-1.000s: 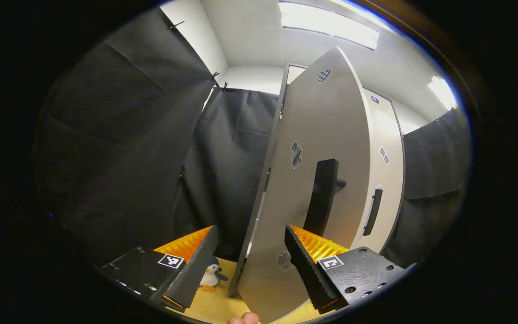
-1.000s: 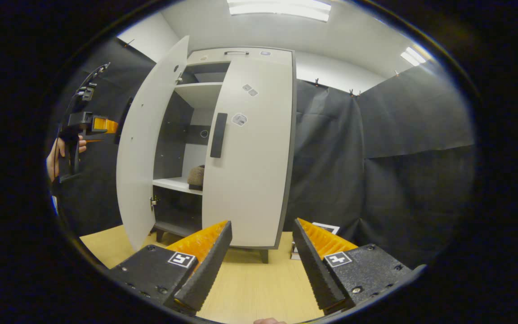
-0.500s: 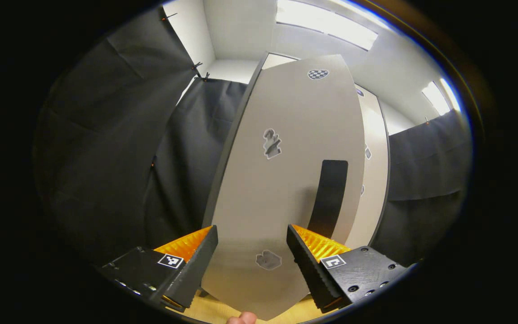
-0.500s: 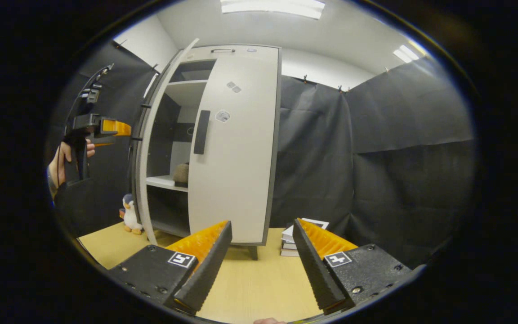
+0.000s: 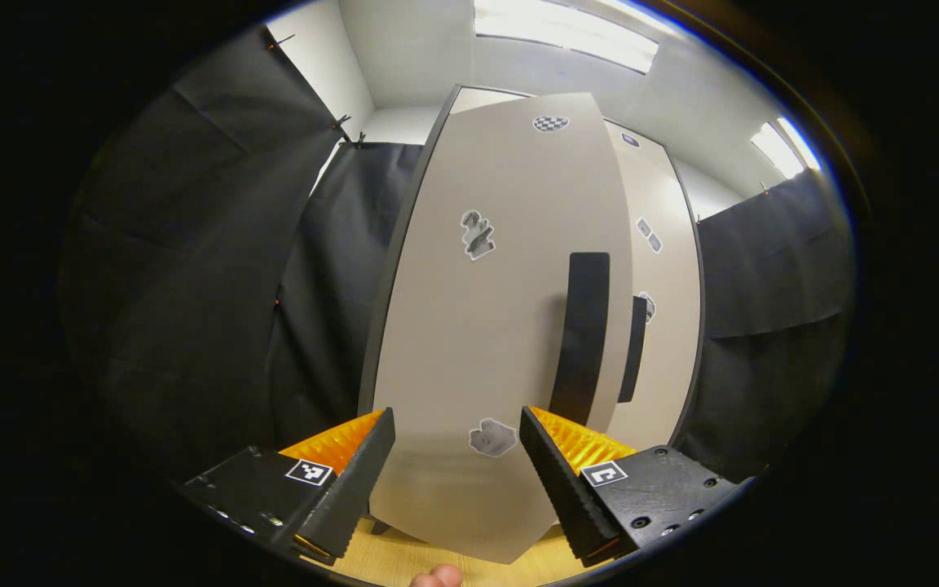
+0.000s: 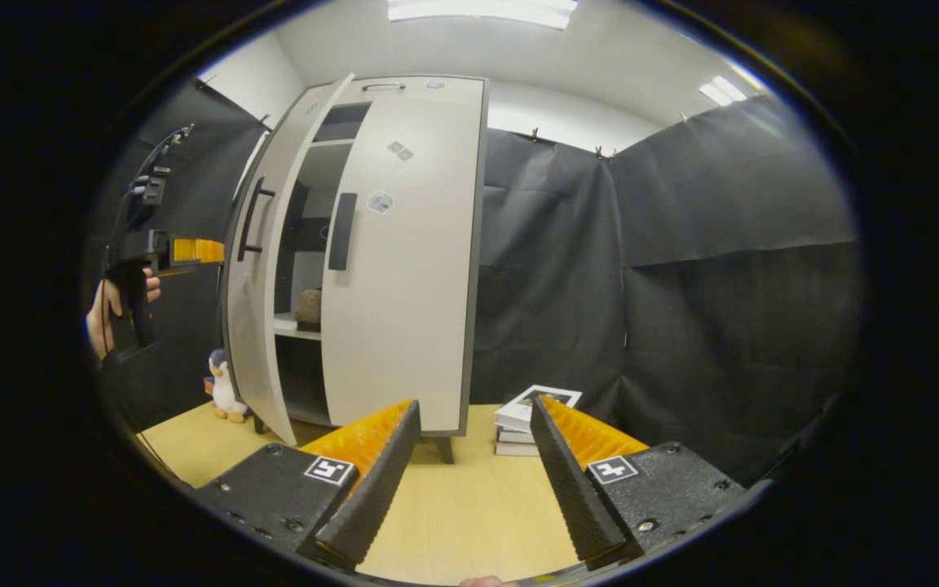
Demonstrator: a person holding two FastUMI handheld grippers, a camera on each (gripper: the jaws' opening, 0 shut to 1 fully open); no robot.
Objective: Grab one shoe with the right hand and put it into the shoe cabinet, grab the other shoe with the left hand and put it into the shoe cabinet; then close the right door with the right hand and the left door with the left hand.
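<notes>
while your left gripper (image 5: pixel 457 456) faces the left door (image 5: pixel 486 326) of the shoe cabinet (image 6: pixel 404 244) head-on, its fingers stand wide apart with nothing between them. the door's black handle (image 5: pixel 582 338) sits at about 1 o'clock from that gap, and a grey sticker (image 5: pixel 492 438) lies right between the fingertips' lines. in the right gripper view you see the left door ajar, not yet shut, while the right door (image 6: pixel 404 269) is closed. through the gap, a shoe (image 6: pixel 307 308) rests on the white shelf (image 6: pixel 294 328). your right gripper (image 6: pixel 475 456) is also wide and empty, well back from the cabinet. at 9 o'clock your hand (image 6: pixel 103 314) holds the other gripper. a toy penguin (image 6: pixel 222 390) stands at 8 o'clock near the cabinet foot; a stack of books (image 6: pixel 531 416) lies just right of the cabinet on the wooden floor (image 6: pixel 469 514).
</notes>
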